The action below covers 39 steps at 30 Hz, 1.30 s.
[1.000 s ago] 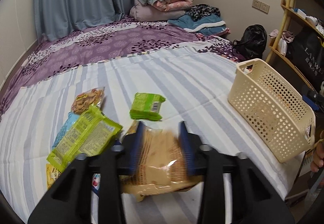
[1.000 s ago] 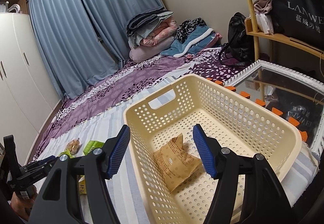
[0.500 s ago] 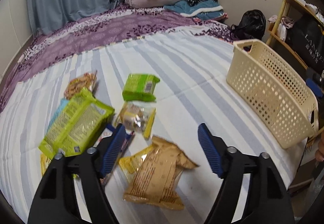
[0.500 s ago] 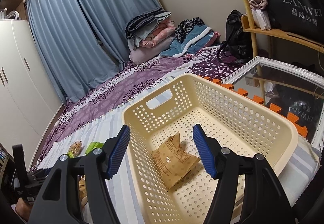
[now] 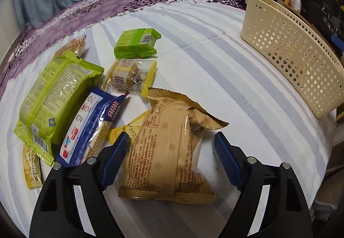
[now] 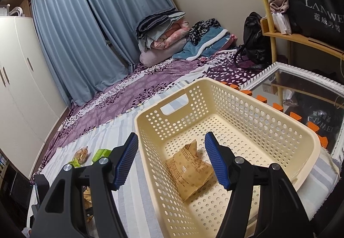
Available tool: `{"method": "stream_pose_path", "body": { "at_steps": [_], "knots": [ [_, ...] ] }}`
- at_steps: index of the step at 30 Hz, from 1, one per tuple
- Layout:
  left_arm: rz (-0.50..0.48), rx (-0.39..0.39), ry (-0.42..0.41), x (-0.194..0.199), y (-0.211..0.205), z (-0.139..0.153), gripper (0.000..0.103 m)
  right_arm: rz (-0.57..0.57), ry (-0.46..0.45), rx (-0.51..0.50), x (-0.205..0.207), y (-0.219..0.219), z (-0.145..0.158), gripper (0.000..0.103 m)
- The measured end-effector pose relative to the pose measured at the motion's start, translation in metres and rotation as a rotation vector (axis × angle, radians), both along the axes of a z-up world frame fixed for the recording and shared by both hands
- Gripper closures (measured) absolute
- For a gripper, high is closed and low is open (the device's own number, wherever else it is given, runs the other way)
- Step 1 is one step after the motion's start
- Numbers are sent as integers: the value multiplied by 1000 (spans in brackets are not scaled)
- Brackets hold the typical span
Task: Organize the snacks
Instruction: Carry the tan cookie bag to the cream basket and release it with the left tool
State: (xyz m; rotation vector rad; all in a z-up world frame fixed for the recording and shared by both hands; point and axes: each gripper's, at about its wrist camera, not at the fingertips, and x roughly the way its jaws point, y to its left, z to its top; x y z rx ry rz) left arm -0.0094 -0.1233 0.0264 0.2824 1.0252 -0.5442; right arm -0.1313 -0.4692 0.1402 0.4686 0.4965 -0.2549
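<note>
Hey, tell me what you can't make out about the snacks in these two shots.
- Yellow packet, left wrist view: mostly buried under the tan bag.
- Small yellow pack, same view: covered by the big green bag.
- Loose snacks, right wrist view: too small, partly behind the right tool.

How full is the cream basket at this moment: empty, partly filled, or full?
Partly filled: one tan snack packet lies on the floor of the cream basket; the rest of its visible floor is bare.
</note>
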Motion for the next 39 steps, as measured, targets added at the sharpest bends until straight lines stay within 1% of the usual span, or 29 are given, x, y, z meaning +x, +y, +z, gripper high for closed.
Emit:
{"method": "stream_pose_path", "body": {
  "at_steps": [1,2,3,4,5,6,7,10,17,22,33,39],
  "knots": [
    [-3,1,-5,1,0,0,21,0,0,0,0,0,0,38],
    [-3,-1,-9,1,0,0,23,0,0,1,0,0,0,39],
    [8,7,-22,2,1,1,34,0,0,1,0,0,0,39],
    [16,12,-32,2,3,2,39,1,0,0,0,0,0,39],
    [27,-2,-33,4,5,4,47,1,0,-1,0,0,0,39],
    [38,-24,-23,6,8,6,50,1,-1,-3,0,0,1,38],
    [50,-40,-19,7,10,8,51,1,-1,-3,0,1,1,38],
    [66,-44,-54,6,11,17,54,-2,-7,-4,0,1,3,39],
    [48,-88,-120,5,-1,51,56,-14,-22,1,-5,-3,4,39],
    [3,-100,-169,5,-24,74,57,-22,-28,7,-9,-8,4,39],
    [-134,-132,-270,-1,-94,124,57,-58,-51,27,-24,-27,5,39],
    [-211,-141,-310,-7,-136,142,57,-87,-62,40,-36,-41,5,39]
  ]
}}
